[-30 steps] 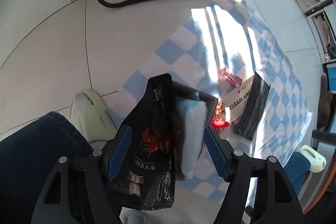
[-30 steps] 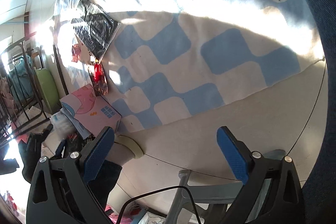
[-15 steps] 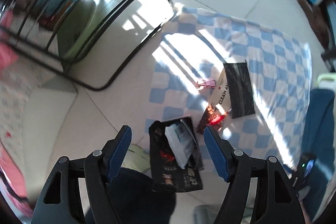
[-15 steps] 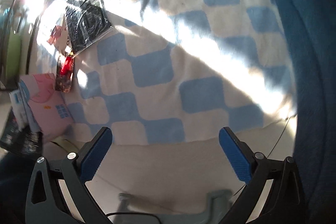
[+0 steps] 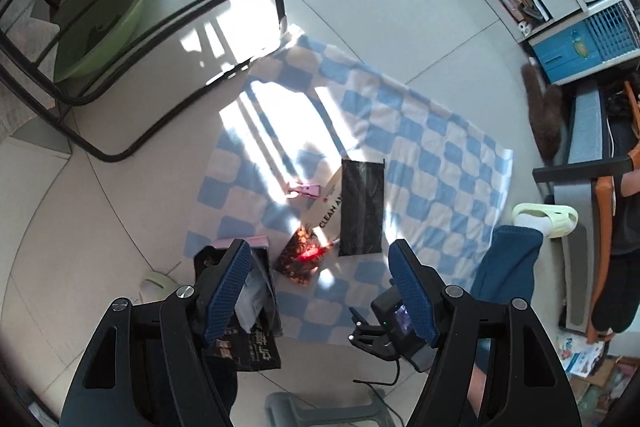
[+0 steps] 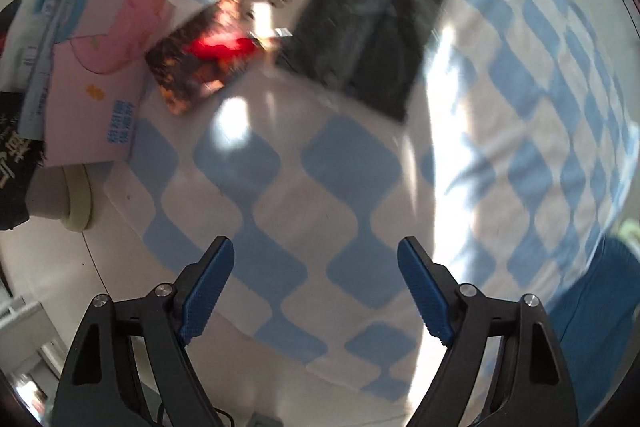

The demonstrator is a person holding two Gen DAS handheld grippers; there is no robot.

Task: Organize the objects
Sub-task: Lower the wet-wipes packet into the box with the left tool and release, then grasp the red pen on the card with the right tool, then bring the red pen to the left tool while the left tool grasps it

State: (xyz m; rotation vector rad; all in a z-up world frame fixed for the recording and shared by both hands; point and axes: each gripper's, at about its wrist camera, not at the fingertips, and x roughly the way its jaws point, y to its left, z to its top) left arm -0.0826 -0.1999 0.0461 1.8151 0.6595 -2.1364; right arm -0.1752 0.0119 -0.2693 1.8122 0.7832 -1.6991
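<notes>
Left hand-held gripper [image 5: 320,291] now high above floor, jaws wide, empty; black bag [image 5: 240,323] of collected items sits at 7 o'clock. Right hand-held gripper [image 6: 316,287] open, empty, swung toward snack packet [image 6: 200,63] and black pouch [image 6: 372,27] at 12 o'clock on checkered blanket [image 6: 320,187], likely next pick.

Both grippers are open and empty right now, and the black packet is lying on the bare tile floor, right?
Not quite. Both the left gripper and right gripper are open and empty, but the black packet lies on the blue checked blanket, as the left wrist view shows.
</notes>
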